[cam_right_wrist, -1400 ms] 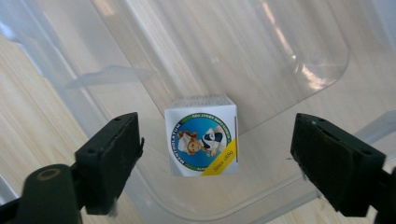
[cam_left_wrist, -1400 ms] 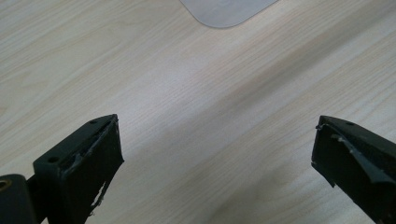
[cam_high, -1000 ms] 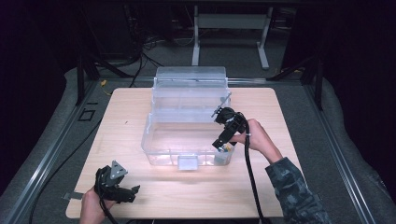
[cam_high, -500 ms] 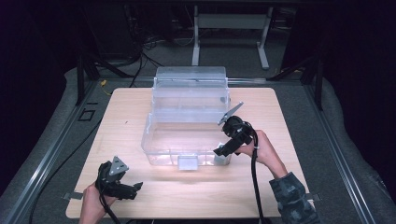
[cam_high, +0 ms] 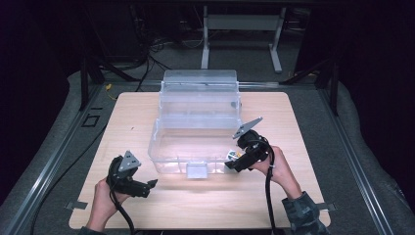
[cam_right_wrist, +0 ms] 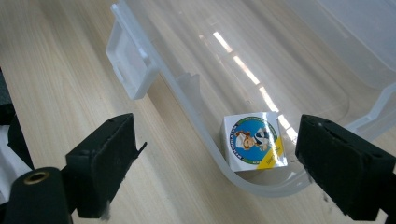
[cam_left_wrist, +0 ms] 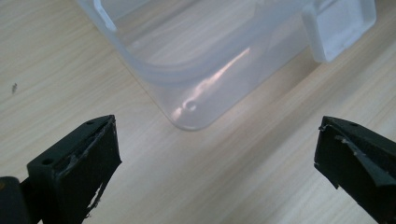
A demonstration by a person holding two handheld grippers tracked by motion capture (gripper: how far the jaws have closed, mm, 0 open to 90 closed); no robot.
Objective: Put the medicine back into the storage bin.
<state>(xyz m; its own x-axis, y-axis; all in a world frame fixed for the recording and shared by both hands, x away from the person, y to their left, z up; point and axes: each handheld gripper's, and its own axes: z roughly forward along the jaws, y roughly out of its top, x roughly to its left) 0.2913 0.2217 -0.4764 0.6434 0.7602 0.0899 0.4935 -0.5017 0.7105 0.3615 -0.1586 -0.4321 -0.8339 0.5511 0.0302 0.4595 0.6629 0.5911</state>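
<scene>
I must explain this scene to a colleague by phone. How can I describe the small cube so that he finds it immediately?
Find the clear plastic box on the wooden table. Inside its near right corner, by the right gripper, lies the small cube. It is white with a round blue cartoon sticker, the box's one coloured item.

Tongs (cam_left_wrist: 212, 154) spread wide, empty, above table (cam_left_wrist: 56, 70); clear bin (cam_left_wrist: 201, 65) corner ahead.

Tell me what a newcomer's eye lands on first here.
The clear plastic bin in the middle of the wooden table, lid open at the back. Next, the small cube with a cartoon sticker lying in its near right corner, where the open right claw hovers.
</scene>
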